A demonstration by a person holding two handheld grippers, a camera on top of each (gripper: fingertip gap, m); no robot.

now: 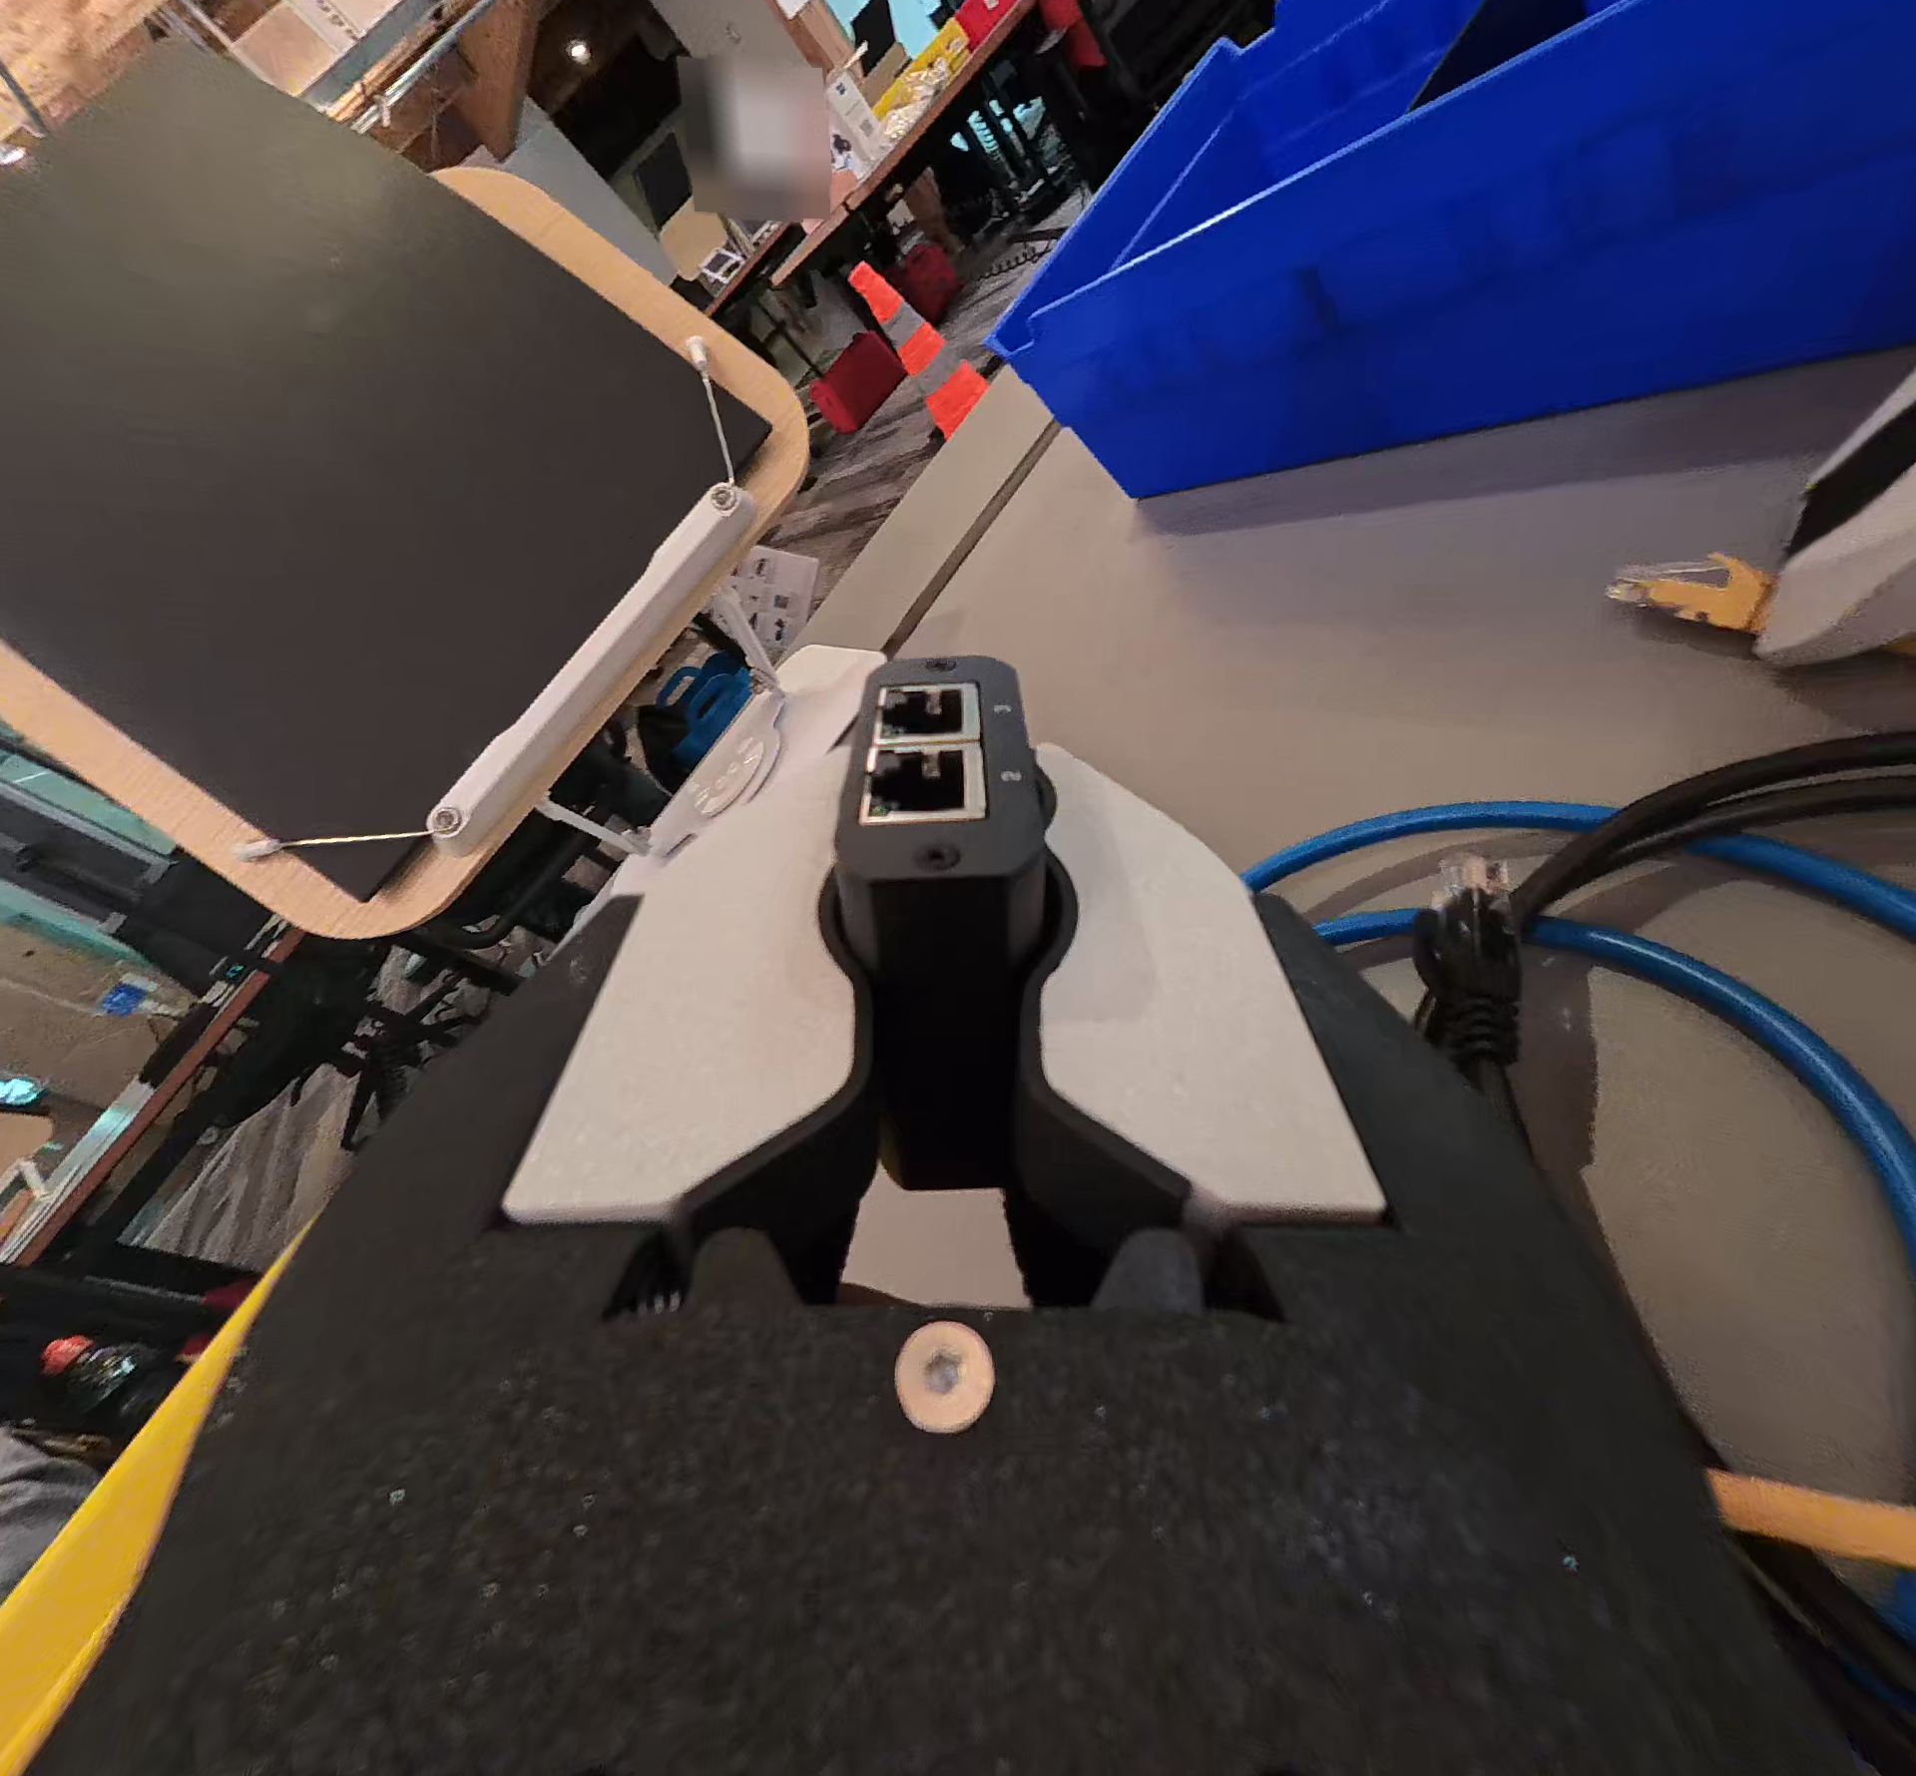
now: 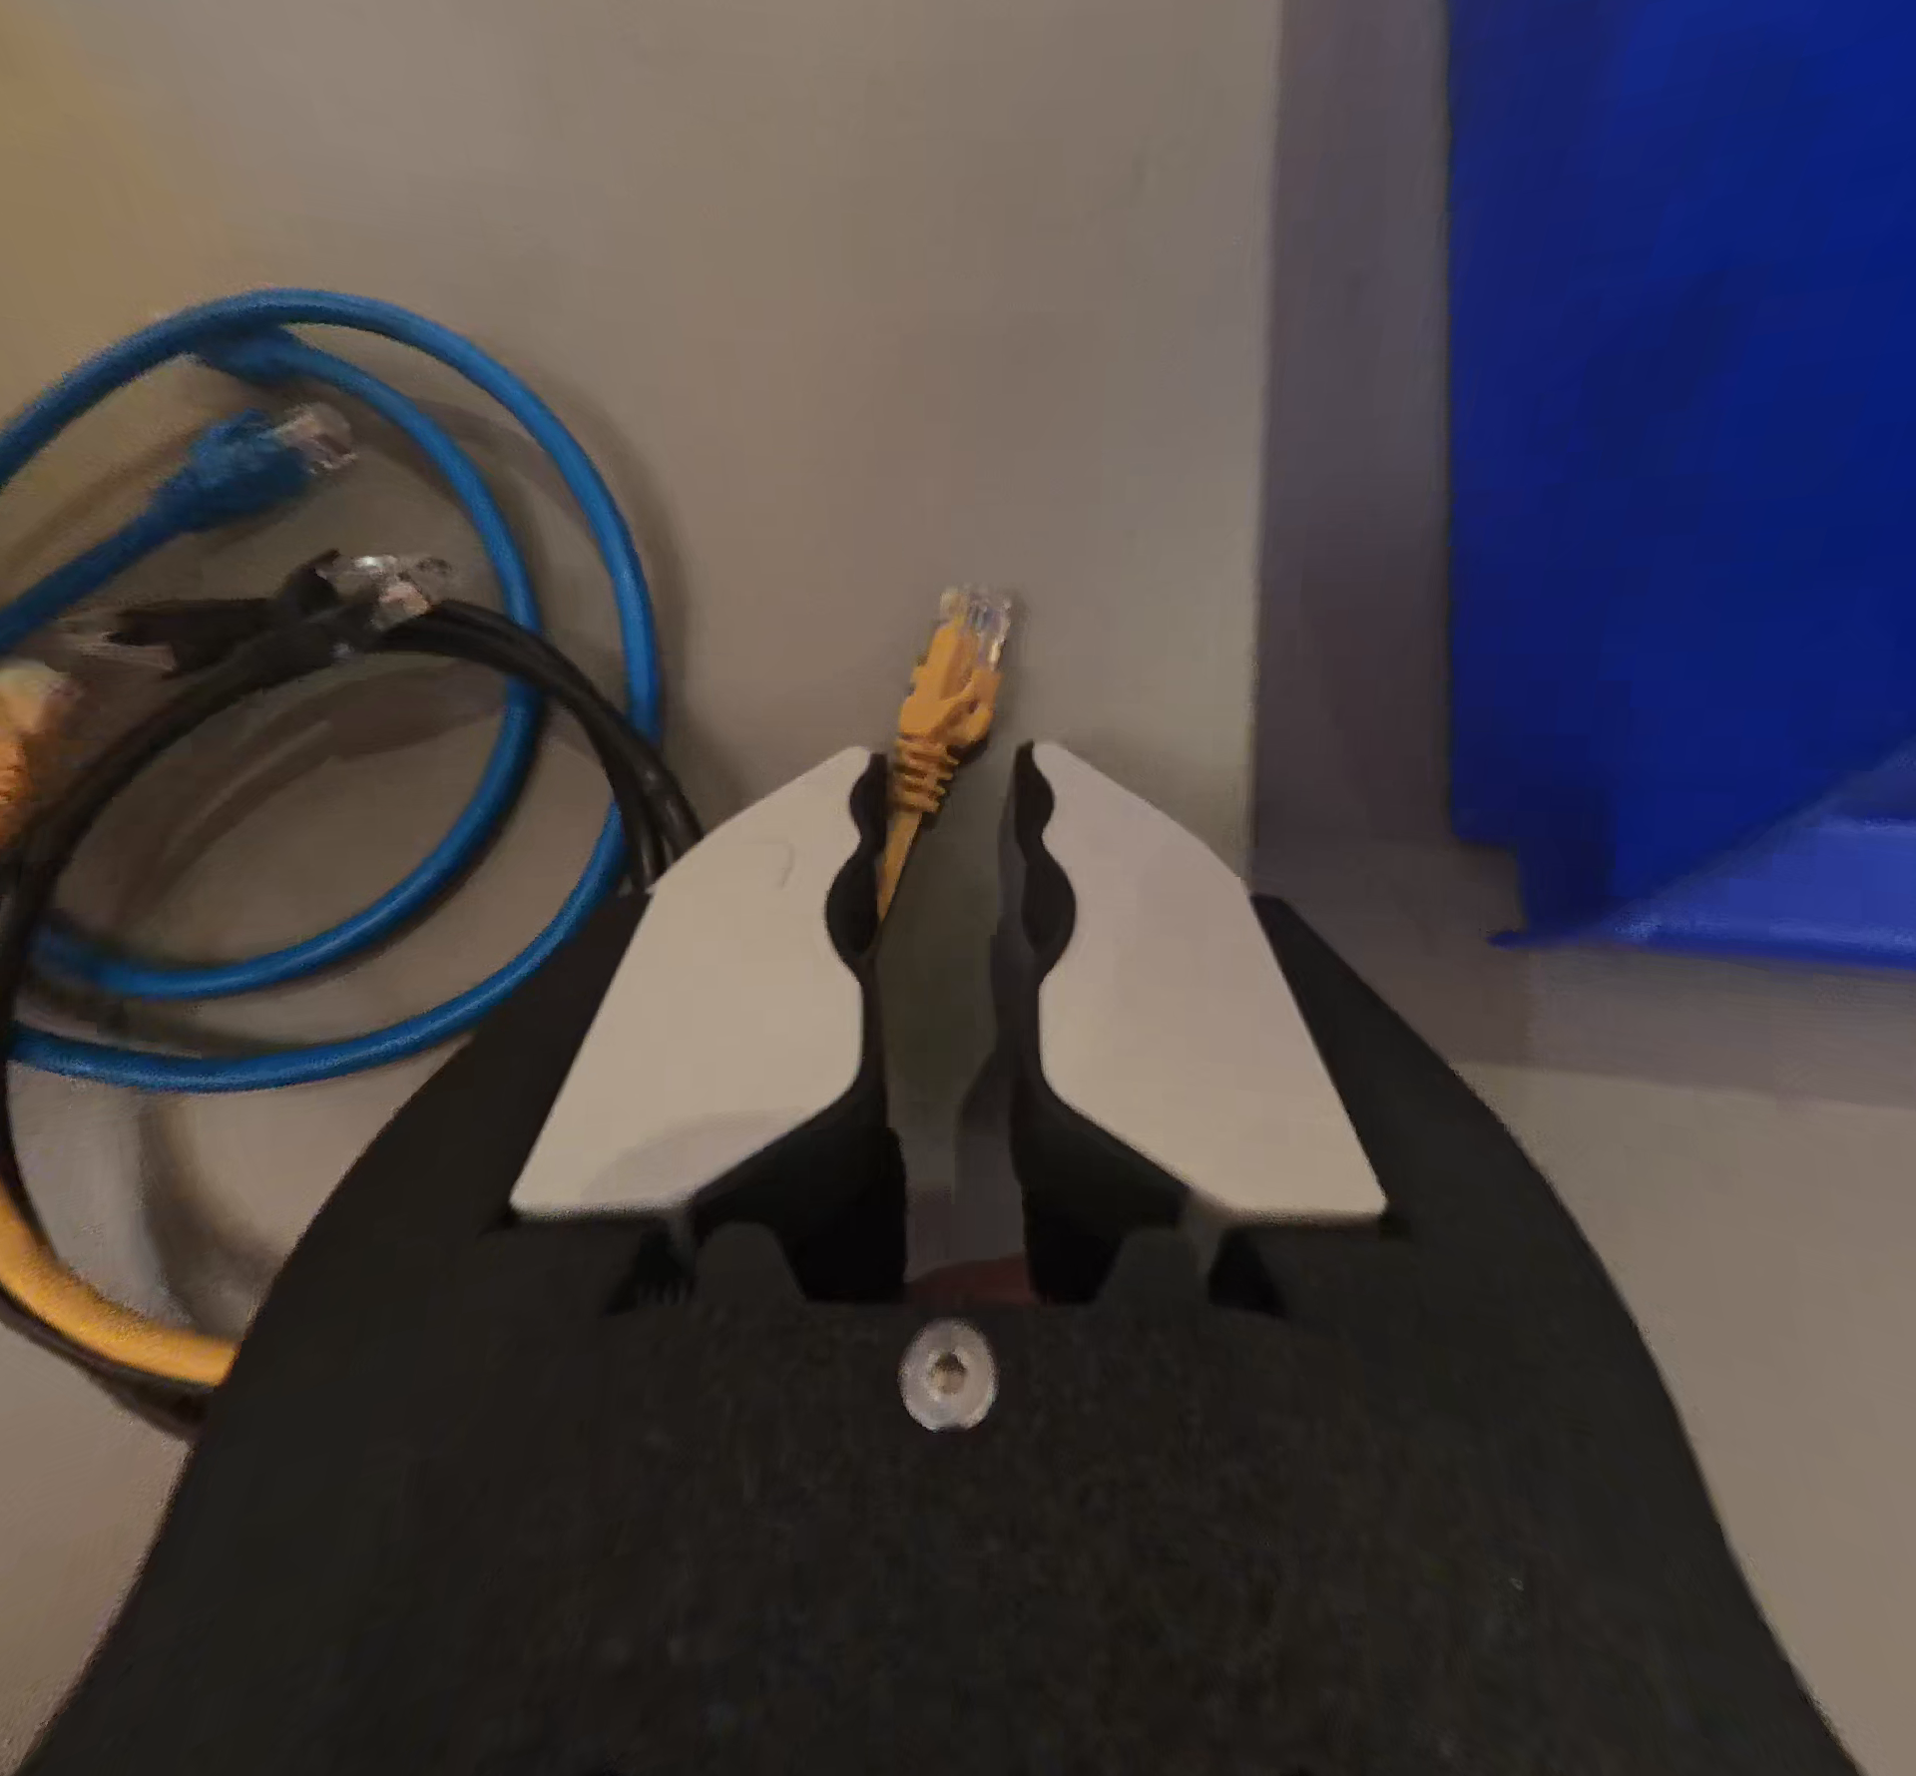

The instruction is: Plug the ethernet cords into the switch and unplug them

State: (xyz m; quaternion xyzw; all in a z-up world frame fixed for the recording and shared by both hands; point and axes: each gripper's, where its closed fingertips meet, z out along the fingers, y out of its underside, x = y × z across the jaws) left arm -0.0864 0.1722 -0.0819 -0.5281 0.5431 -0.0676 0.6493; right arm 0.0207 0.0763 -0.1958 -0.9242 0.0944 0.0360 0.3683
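In the left wrist view my left gripper [image 1: 938, 731] is shut on a small black switch [image 1: 933, 907] and holds it above the table edge. Two empty ports [image 1: 923, 747] on it face up. In the right wrist view my right gripper [image 2: 954, 752] is low over the grey table, its jaws a narrow gap apart. A yellow ethernet cord [image 2: 912, 793] runs between them along the left finger. Its plug [image 2: 969, 648] sticks out past the fingertips. The plug also shows in the left wrist view [image 1: 1680, 591], at the tip of the right gripper [image 1: 1846, 565].
Coiled blue cords [image 2: 539, 586] and black cords [image 2: 581, 690] with loose plugs lie left of the right gripper, and show in the left wrist view [image 1: 1659, 980]. Blue bins [image 1: 1452, 223] stand on the table behind. A black-topped side table [image 1: 311, 441] stands left of the table's edge. Spacing between my two grippers at the tips: around 20 cm.
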